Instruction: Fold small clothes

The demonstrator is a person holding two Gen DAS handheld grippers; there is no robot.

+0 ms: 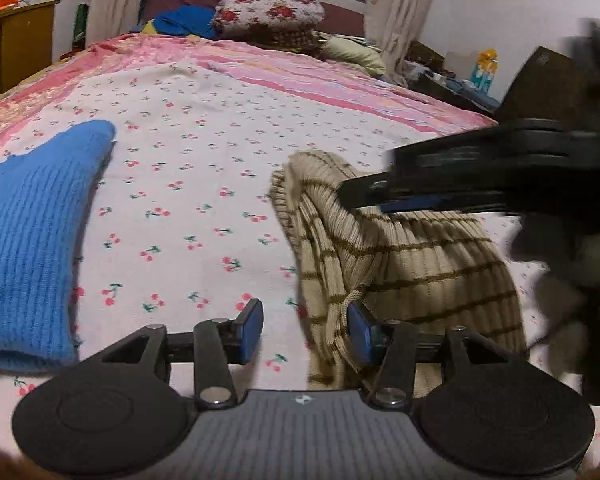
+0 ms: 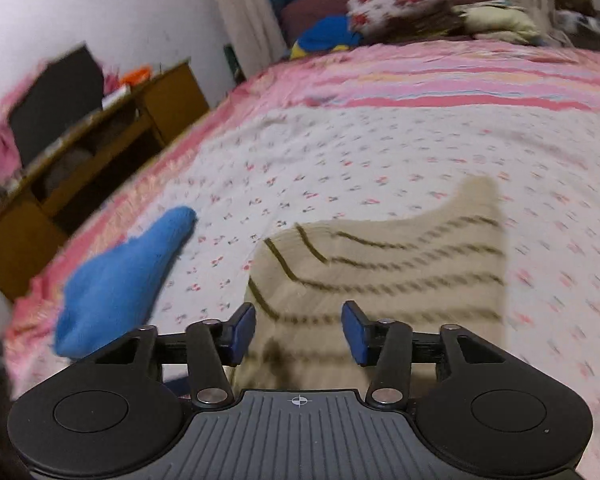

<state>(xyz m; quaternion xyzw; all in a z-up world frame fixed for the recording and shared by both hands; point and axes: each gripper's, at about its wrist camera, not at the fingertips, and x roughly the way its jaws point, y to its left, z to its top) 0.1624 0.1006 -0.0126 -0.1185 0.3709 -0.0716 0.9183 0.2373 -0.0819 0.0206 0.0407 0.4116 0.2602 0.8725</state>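
A beige knit garment with brown stripes (image 1: 412, 256) lies on the cherry-print bed sheet (image 1: 188, 184); part of it is bunched up and raised. My left gripper (image 1: 306, 330) is open, with the garment's edge hanging against its right finger. My right gripper (image 2: 298, 334) is open just above the flat beige garment (image 2: 384, 264). In the left wrist view the right gripper's black fingers (image 1: 364, 192) reach in from the right over the bunched fold. A blue knit garment (image 1: 28, 240) lies to the left, also seen in the right wrist view (image 2: 120, 280).
A wooden desk (image 2: 84, 160) with a dark monitor stands left of the bed. Floral pillows (image 1: 268, 14) and a blue cloth (image 1: 184, 20) lie at the bed's far end. A cluttered side table (image 1: 480, 76) stands at the right.
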